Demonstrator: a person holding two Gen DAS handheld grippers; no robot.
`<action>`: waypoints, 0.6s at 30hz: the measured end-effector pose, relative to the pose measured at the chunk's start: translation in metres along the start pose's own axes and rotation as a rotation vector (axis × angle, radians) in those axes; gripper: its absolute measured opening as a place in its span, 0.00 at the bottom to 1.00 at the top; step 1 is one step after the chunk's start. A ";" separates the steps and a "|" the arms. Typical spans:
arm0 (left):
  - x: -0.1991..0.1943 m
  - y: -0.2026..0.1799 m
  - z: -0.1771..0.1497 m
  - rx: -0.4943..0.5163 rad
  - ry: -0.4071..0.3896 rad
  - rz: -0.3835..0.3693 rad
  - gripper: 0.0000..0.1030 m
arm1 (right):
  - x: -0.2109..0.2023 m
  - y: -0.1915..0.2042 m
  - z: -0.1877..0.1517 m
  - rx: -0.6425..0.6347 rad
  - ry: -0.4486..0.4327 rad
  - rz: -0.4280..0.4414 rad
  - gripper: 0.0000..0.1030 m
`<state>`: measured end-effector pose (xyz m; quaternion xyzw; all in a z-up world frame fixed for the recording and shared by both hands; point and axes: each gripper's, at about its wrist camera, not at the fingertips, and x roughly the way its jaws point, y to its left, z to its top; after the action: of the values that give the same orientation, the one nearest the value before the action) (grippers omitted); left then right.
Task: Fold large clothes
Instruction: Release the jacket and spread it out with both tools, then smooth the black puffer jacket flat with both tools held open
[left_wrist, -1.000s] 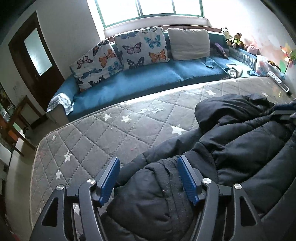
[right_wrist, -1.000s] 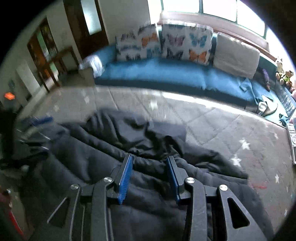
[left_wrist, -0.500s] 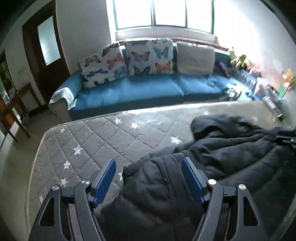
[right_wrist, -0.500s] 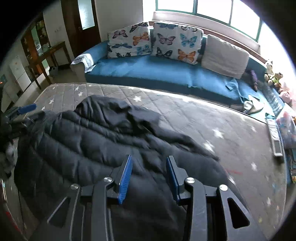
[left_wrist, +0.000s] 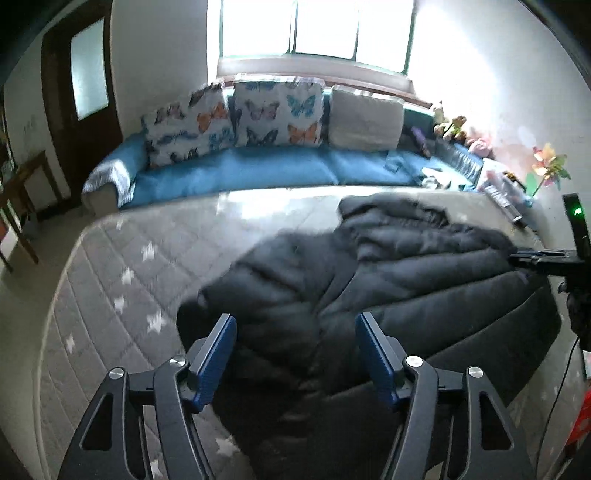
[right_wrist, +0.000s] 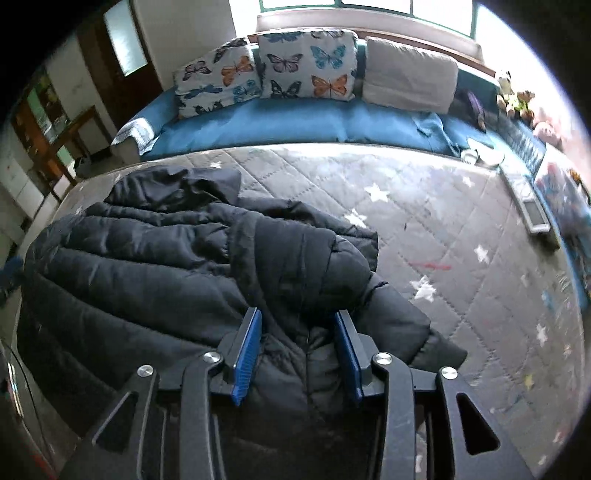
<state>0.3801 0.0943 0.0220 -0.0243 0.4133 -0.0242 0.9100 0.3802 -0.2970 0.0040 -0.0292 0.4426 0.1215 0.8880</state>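
Observation:
A large black puffer jacket (left_wrist: 388, 273) lies spread on the grey star-patterned mattress (left_wrist: 122, 266); it also shows in the right wrist view (right_wrist: 155, 266), with its hood toward the sofa. My left gripper (left_wrist: 295, 354) is open and empty above the jacket's left end. My right gripper (right_wrist: 298, 350) is open above the jacket's right part, with the fabric below its blue pads (right_wrist: 248, 347); I cannot tell if they touch it. The right gripper's body shows at the right edge of the left wrist view (left_wrist: 554, 258).
A blue sofa (right_wrist: 303, 122) with butterfly cushions (right_wrist: 306, 66) runs behind the mattress. A remote (right_wrist: 532, 206) and clutter lie along the mattress's right edge. A dark door (left_wrist: 85, 96) and wooden furniture (right_wrist: 62, 136) stand at the left. Bare mattress (right_wrist: 461, 240) lies right of the jacket.
Both grippers have risen and pulled back from the jacket. The jacket, bunched up a second ago, now lies flatter and more spread on the mattress.

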 end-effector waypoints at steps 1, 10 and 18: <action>0.005 0.005 -0.004 -0.017 0.014 -0.004 0.68 | 0.003 -0.003 0.001 0.015 0.003 0.008 0.44; 0.014 0.021 -0.008 -0.118 0.053 -0.036 0.69 | -0.003 -0.001 0.001 0.003 -0.039 -0.008 0.46; -0.044 0.021 0.002 -0.141 -0.015 -0.095 0.69 | -0.056 0.028 -0.015 -0.095 -0.100 0.038 0.48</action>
<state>0.3528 0.1182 0.0552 -0.1082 0.4054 -0.0380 0.9069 0.3290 -0.2828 0.0407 -0.0569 0.3916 0.1606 0.9042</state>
